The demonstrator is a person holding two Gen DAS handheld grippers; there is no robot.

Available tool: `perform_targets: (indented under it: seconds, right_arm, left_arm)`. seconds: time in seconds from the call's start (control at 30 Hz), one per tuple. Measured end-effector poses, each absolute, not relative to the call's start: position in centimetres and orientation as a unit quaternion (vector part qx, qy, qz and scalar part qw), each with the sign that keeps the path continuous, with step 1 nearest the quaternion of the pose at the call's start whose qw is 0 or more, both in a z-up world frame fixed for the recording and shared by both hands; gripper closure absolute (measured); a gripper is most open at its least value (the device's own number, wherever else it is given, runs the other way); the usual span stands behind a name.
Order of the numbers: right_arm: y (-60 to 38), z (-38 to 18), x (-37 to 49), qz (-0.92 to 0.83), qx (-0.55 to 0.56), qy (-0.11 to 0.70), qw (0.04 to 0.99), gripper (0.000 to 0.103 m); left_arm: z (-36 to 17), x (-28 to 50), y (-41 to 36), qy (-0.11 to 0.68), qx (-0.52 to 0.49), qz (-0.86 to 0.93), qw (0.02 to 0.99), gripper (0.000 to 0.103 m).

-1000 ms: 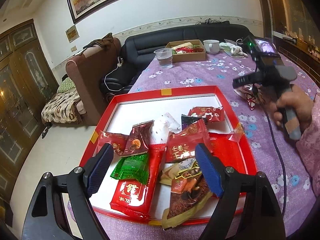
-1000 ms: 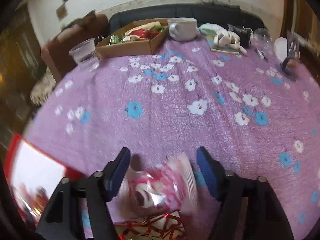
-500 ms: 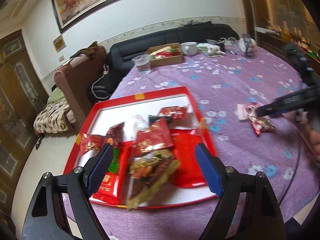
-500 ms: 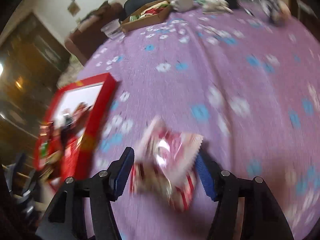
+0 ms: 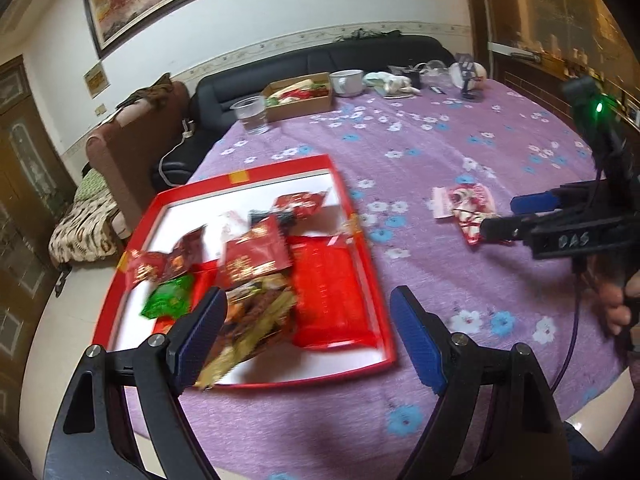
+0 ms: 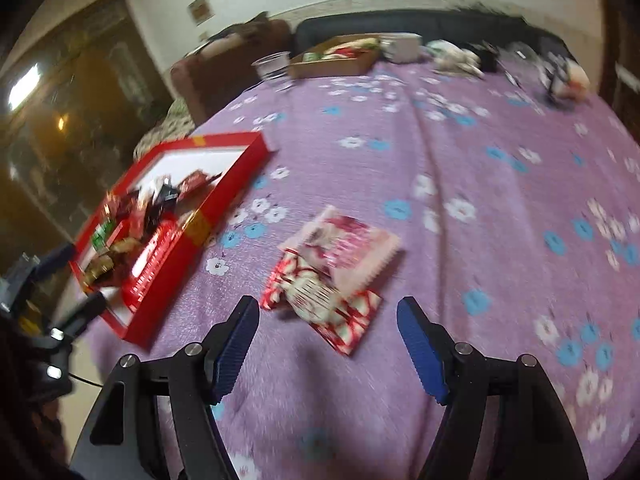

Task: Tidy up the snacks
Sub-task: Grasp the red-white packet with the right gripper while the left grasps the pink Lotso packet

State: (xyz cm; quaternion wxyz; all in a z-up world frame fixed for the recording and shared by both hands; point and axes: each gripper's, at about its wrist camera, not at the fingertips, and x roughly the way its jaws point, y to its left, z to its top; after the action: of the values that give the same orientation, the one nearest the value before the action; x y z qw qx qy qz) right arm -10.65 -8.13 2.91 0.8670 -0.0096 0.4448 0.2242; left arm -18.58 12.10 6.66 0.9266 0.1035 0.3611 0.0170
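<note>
A red box lid (image 5: 362, 248) with a white inside lies on the purple flowered tablecloth and holds several snack packets (image 5: 256, 268). It also shows at the left of the right wrist view (image 6: 224, 196). Two loose packets lie on the cloth to its right, a pink-white one (image 6: 348, 246) on top of a red-white one (image 6: 340, 316); they also show in the left wrist view (image 5: 464, 208). My left gripper (image 5: 308, 332) is open and empty above the lid's near edge. My right gripper (image 6: 326, 344) is open and empty, just short of the loose packets.
At the table's far end stand a clear plastic cup (image 5: 250, 114), a cardboard box of food (image 5: 300, 96), a white mug (image 5: 348, 82) and small clutter (image 5: 464, 76). A black sofa (image 5: 360, 56) and a brown armchair (image 5: 132, 148) lie beyond the table.
My left gripper has pulled back and swung right, so the lid now sits further left. My right gripper has drawn back from the two loose packets, which lay between its fingers and now lie ahead.
</note>
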Motion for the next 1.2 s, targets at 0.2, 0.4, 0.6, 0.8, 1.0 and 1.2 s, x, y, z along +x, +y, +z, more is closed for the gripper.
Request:
perform_targets:
  seconds: [0.2,0.4,0.6,0.8,1.0,1.2]
  right_arm:
    - [-5.0,0.9,-9.1,0.228,-0.038,0.464,0.855,0.031]
    - [-2.3,0.8,-11.2,0.278,-0.084,0.481,0.827,0.035]
    - [-4.9,0.7,-11.5,0.248,-0.072,0.480,0.838,0.037]
    - [-4.5,0.7,-11.7,0.225,-0.069,0.461,0.856,0.045]
    - [-6.2,0.6,-11.7,0.208,-0.042,0.449,0.868,0.083]
    - [-11.9,0.0,-10.7,0.216,0.109,0.451,0.859,0.089]
  left_arm:
    - [6.1,-18.3,14.5,0.374,0.073,0.034,0.924,0.019]
    - [5.7,-18.4,15.3,0.377,0.066,0.033,0.923,0.019]
    - [5.3,-18.2,15.8,0.383,0.060,0.033,0.921,0.019]
    - [5.4,-18.4,14.6,0.384,0.072,0.025,0.920,0.019]
    - [5.5,-18.2,13.6,0.387,0.084,0.024,0.918,0.019]
    - [5.5,-17.9,11.6,0.391,0.107,0.015,0.914,0.019]
